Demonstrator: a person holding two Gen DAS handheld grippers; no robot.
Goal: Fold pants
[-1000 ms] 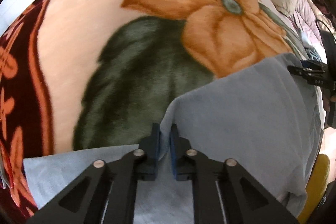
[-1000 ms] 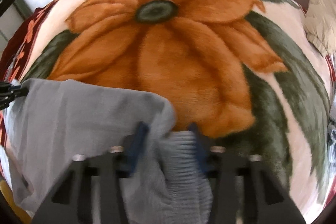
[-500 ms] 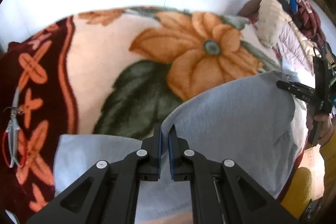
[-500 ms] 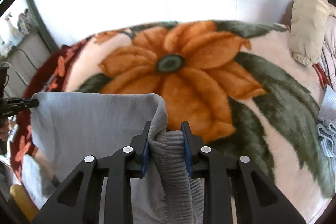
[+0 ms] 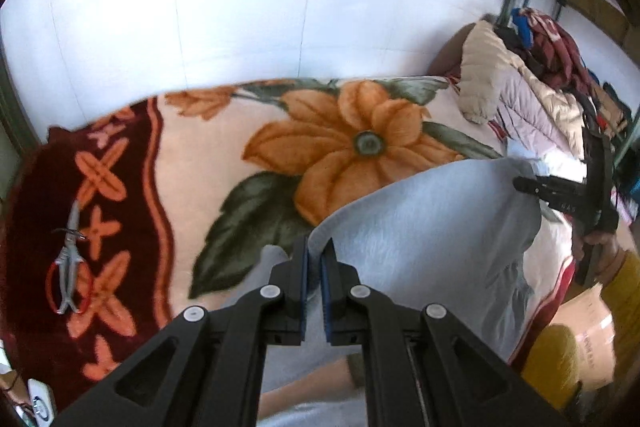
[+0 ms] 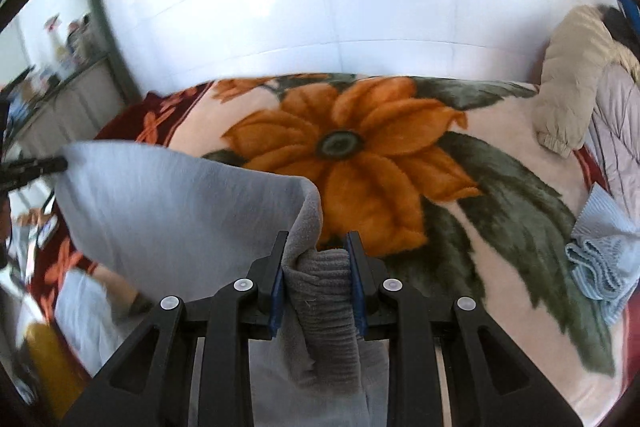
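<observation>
Light grey pants hang stretched in the air between my two grippers, above a flowered blanket. My left gripper is shut on a thin edge of the fabric. In the right wrist view my right gripper is shut on the bunched ribbed waistband, with the pants spreading off to the left. From the left wrist view the right gripper shows at the far right, clamped on the other corner. The lower part of the pants hangs out of sight below.
Pliers with red handles lie on the dark red border at the left. A pile of jackets fills the right end of the bed. A light blue folded cloth lies at the right. A white tiled wall stands behind.
Both grippers have risen and tilted up, lifting the pants off the blanket. The bed looks farther away and the wall has come into view.
</observation>
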